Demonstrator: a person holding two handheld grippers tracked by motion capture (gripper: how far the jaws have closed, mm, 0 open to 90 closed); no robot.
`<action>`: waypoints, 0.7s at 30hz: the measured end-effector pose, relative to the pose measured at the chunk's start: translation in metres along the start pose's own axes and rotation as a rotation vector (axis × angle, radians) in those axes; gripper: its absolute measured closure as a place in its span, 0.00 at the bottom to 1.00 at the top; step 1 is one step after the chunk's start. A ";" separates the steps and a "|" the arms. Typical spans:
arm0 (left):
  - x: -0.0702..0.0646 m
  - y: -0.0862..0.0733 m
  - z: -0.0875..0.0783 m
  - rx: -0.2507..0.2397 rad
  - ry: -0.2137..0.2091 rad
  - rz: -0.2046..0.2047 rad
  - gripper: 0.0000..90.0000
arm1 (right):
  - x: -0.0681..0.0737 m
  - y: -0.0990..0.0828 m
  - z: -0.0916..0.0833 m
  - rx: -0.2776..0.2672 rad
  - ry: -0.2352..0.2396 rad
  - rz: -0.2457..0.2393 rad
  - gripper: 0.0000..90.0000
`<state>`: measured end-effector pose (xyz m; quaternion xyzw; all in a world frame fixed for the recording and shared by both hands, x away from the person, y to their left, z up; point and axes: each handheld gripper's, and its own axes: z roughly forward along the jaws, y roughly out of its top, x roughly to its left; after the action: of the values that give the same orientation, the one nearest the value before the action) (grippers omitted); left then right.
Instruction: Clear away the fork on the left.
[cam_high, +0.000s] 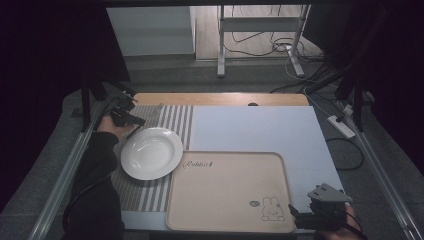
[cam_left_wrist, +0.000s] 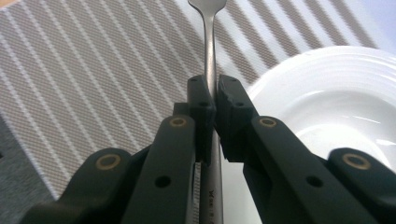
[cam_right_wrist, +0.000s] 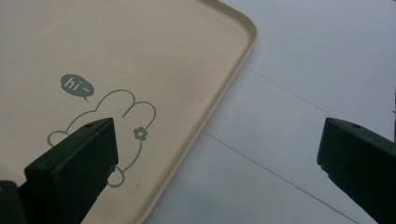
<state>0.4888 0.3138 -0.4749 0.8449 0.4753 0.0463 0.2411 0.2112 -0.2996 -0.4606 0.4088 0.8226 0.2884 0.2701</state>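
Polished steel, thin and rigid: the fork (cam_left_wrist: 211, 42) was the item in hand, its handle pinched between the jaws of the left gripper (cam_left_wrist: 211, 100), which were clamped together on it with the tines end running away from the camera over the striped placemat (cam_left_wrist: 84, 70). In the high view the left gripper (cam_high: 125, 117) sat at the far-left of the surface (cam_high: 250, 125), just beyond the rim of the white plate (cam_high: 151, 153), with the fork hard to make out there. Whether the tines touched the mat, couldn't tell.

Handling judgement: light, stiff, won't bend or break, but smooth metal is slippery and the handle is narrow, so it could pivot or slide between the pads if swung fast. The grip looked to be around mid-handle, which seemed fair for balance; taking it nearer the neck would give less swing at the tines. The plate looked ceramic, so fragile, and knocking it with steel would be the risk to watch.

The right gripper (cam_high: 320, 212) hovered at the near-right corner of the beige tray (cam_high: 225, 195), jaws wide apart, nothing between them; its own view looked down on the rabbit print (cam_right_wrist: 112, 121) and the tray (cam_right_wrist: 219, 93) edge.
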 end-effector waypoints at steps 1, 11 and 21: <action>-0.003 -0.001 0.000 -0.002 -0.013 0.003 0.93 | 0.000 0.000 0.000 0.000 0.000 -0.001 0.00; -0.038 -0.017 0.003 -0.011 -0.058 0.032 0.93 | 0.000 0.000 0.000 0.001 -0.002 -0.003 0.00; -0.071 -0.040 0.000 -0.022 -0.105 0.055 0.93 | 0.001 0.000 0.000 0.000 -0.005 -0.010 0.00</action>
<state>0.4188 0.2728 -0.4826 0.8561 0.4382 0.0135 0.2735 0.2110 -0.2989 -0.4608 0.4056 0.8240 0.2859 0.2734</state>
